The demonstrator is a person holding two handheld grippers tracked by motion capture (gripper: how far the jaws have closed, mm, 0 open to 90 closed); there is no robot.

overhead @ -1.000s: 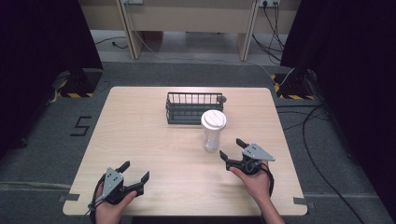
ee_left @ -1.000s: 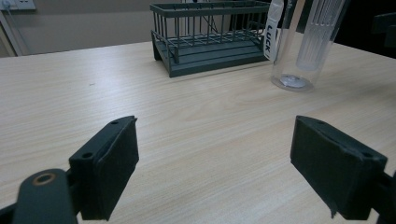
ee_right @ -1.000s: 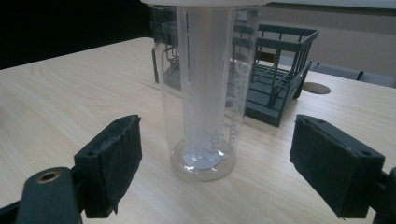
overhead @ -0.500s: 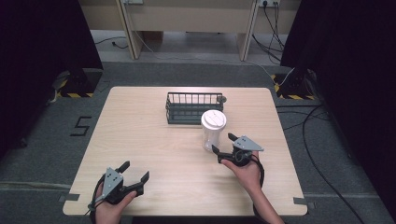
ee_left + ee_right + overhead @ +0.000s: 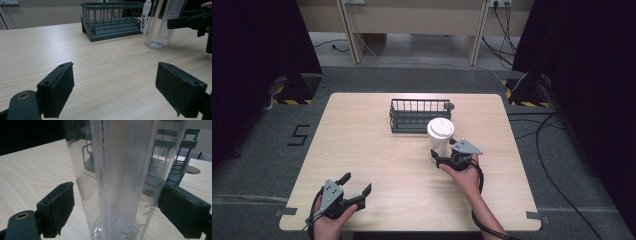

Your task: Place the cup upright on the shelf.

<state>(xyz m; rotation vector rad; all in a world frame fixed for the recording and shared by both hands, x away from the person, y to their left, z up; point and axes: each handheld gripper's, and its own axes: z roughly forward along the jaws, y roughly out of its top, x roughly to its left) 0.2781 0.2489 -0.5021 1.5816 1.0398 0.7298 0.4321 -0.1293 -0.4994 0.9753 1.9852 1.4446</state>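
**Clear tumbler between the jaws of the right gripper**

Between the two black jaws of the right gripper (image 5: pixel 443 159) stands a tall clear tumbler (image 5: pixel 440 139), upright on the wooden table (image 5: pixel 362 150) and capped with a white lid (image 5: pixel 440 128). In the right gripper view the tumbler (image 5: pixel 120 177) rises through the gap between the pads; the jaws stand wide apart, a strip of table shows between each pad and the plastic wall, and nothing is gripped. Vertical ribbing and faint raised lettering mark the wall; whether the tumbler holds any liquid cannot be told, though it looks see-through to its base. Just beyond the tumbler, on the far side from the right gripper, sits a dark wire basket (image 5: pixel 419 115); its slatted floor (image 5: pixel 115 28) carries nothing visible in the left gripper view. A white label strip reading "LUCK" (image 5: pixel 145 17) shows against the tumbler (image 5: pixel 160 25) in that view.

Well apart from the tumbler, at the near edge of the table, the left gripper (image 5: pixel 357 190) is held low over the wood. Its jaws are spread wide and hold nothing; bare tabletop lies between the pads (image 5: pixel 60 90).
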